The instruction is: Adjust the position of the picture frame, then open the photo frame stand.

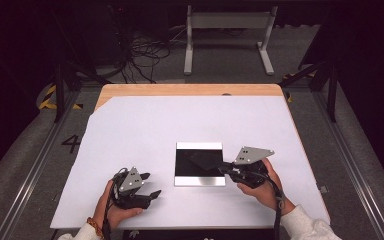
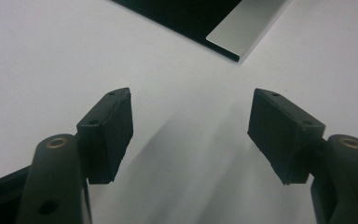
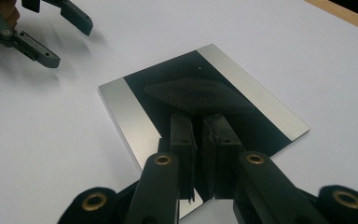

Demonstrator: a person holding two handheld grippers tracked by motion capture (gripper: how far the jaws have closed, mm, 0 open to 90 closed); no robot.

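A flat square plate (image 1: pixel 195 160), glossy black in the middle with a silver strip along two opposite sides, lies on the white sheet (image 1: pixel 145 130). My right gripper (image 1: pixel 222 169) points at it from the right. In the right gripper view its jaws (image 3: pixel 198 119) stand almost together just above the plate (image 3: pixel 130 116), and I make out nothing between them. The black face mirrors the gripper's grey top plate. My left gripper (image 1: pixel 151 184) rests on the sheet left of the plate, open and empty (image 2: pixel 191 100), with a corner of the plate (image 2: pixel 242 28) ahead of it. The right gripper view has the left gripper (image 3: pixel 70 44) at top left.
The white sheet covers most of a wooden table, whose bare wood (image 1: pixel 190 90) shows along the far edge. Beyond the table are floor cables (image 1: pixel 145 55) and a white stand (image 1: pixel 227 30). Dark metal rails (image 1: pixel 350 160) run along both sides of the table.
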